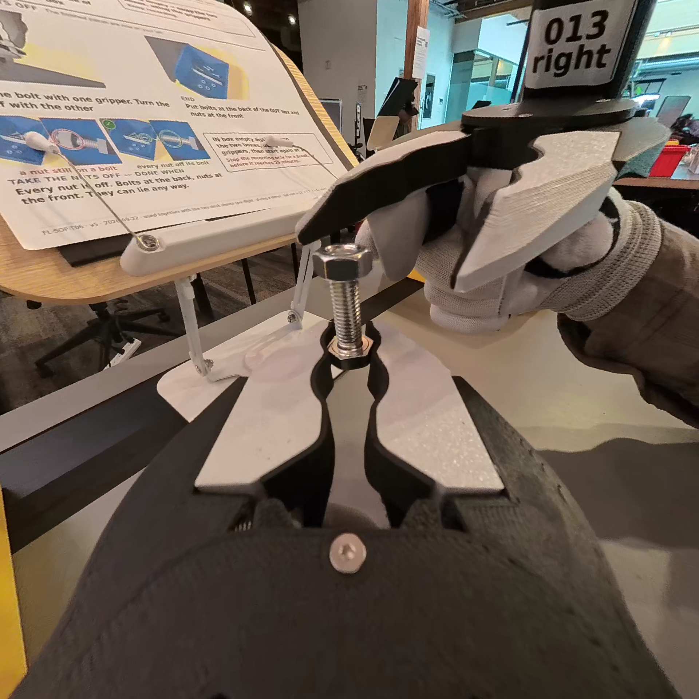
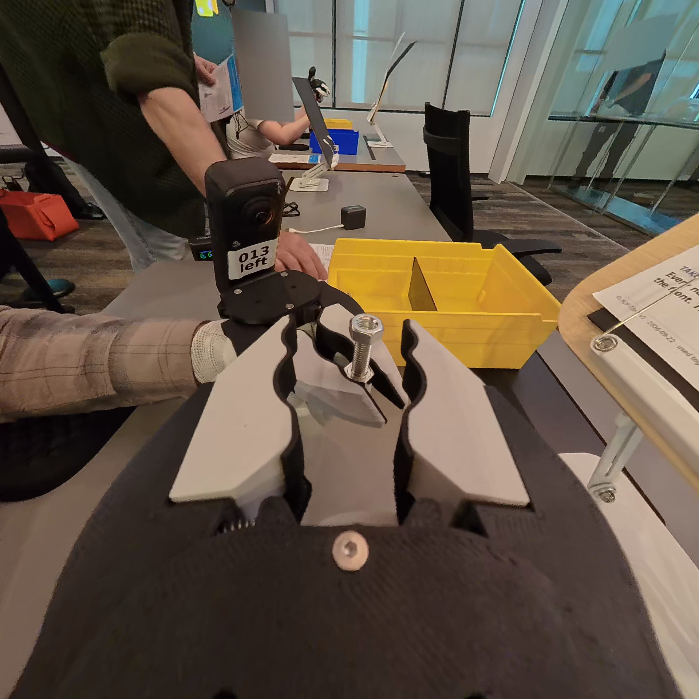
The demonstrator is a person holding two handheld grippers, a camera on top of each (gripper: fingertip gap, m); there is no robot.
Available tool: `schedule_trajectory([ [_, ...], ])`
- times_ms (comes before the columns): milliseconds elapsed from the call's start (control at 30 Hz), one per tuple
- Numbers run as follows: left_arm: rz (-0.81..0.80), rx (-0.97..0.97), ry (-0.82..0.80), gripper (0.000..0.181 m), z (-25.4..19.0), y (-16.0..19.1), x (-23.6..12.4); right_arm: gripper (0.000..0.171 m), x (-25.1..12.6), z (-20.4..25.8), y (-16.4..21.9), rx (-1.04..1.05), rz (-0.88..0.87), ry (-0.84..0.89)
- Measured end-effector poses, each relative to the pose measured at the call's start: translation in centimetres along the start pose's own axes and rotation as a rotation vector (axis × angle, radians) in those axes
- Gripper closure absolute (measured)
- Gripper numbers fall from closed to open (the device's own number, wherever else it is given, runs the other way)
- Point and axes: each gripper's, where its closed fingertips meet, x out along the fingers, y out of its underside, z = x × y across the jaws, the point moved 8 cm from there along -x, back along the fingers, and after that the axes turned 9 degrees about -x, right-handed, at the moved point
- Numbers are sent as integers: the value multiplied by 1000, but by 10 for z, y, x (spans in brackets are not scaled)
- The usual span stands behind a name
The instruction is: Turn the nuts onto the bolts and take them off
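A: Left gripper (image 1: pixel 350 353), what is it doing?

B: My left gripper is clamped on the bolt (image 1: pixel 343 310) at its hex head, low between the black wavy pads. The bolt stands upright, zinc-bright, thread showing along the shaft. A hex nut (image 1: pixel 342 263) sits at the very top of the thread, hollow end up.

A: And the right one?

B: My right gripper (image 2: pixel 346 368) is spread wide, holding nothing. In its own view the bolt stands at 12 o'clock, between the tips and apart from both. From the left view it hangs over the nut at 1 o'clock, one black tip close above it; touching or not, I cannot tell.

A: Materials?

B: Fingers (image 2: pixel 242 427) are white printed plastic, layer lines visible, with black scalloped inner faces. Bodies are matte black, grainy, one steel socket screw in the middle. My hand (image 1: pixel 472 287) wears a white knit glove; sleeve is plaid.

A: Writing?

B: Each camera post carries a white sticker with black print. An instruction sheet (image 1: pixel 113 125) with blue photos and text lies on a tilted wood-veneer board (image 1: pixel 189 272) at 10 o'clock, pinned by a wire clip, on a white metal stand.

A: Anything else?

B: Yellow plastic bin (image 2: pixel 446 340) with a dark divider at 1 o'clock in the right view, just beyond the bolt, on a grey table (image 2: pixel 378 204).
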Motion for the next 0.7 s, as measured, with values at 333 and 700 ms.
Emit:
schedule_trajectory([
  [333,9,3,58,167,-4,1,0,113,2,0,4,24,-36,-23],
  [700,15,-7,71,167,-4,3,1,108,0,4,3,11,-64,-70],
])
